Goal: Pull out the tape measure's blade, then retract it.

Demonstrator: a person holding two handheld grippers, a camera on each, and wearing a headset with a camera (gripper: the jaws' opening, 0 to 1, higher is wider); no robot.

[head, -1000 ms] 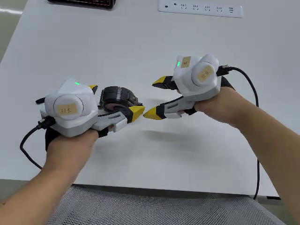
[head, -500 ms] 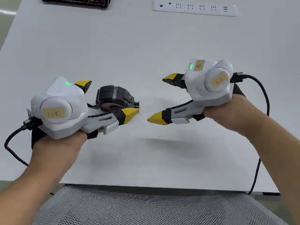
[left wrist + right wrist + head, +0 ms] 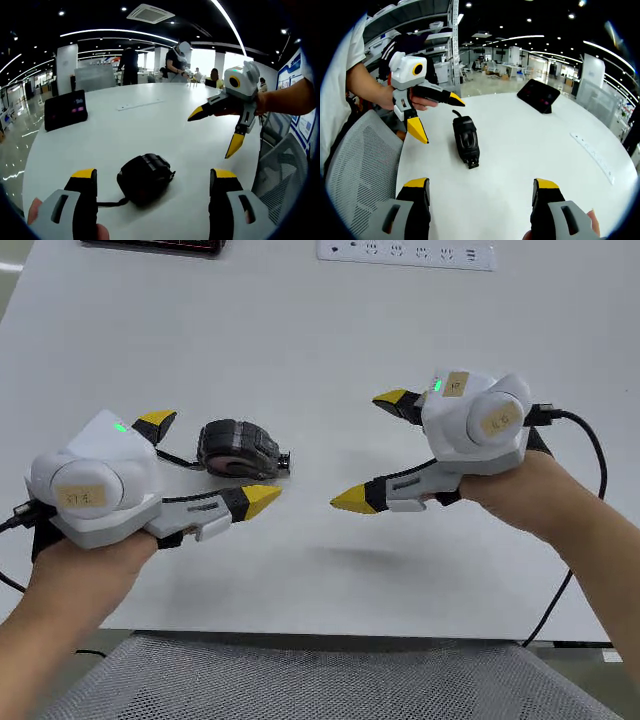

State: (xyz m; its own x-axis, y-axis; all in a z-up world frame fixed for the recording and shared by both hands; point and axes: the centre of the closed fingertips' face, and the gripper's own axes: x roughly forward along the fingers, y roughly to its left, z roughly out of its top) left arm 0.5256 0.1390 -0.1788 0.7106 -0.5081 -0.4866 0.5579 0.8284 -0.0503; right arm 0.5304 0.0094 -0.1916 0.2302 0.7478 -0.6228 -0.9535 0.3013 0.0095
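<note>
Left gripper point(image 3: 440, 121) has let go; tape measure point(image 3: 466, 140) lies between its spread fingers point(image 3: 417, 131).

A white table point(image 3: 300, 340) stands in an open office under ceiling strip lights point(image 3: 115, 34).

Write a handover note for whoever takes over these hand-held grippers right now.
Left hand-held gripper: open, holding nothing; the tape sits just ahead between its jaws, not clamped.
Right hand-held gripper: open, empty, apart from the tape, on its hook side.
Tape: lying on the table, blade fully in.
Done: the current views don't show whether a pull and retract has happened.
Left, if not done: probably clamp the case with the left, take the hook with the right, pull the blade out, then let it retract.
</note>
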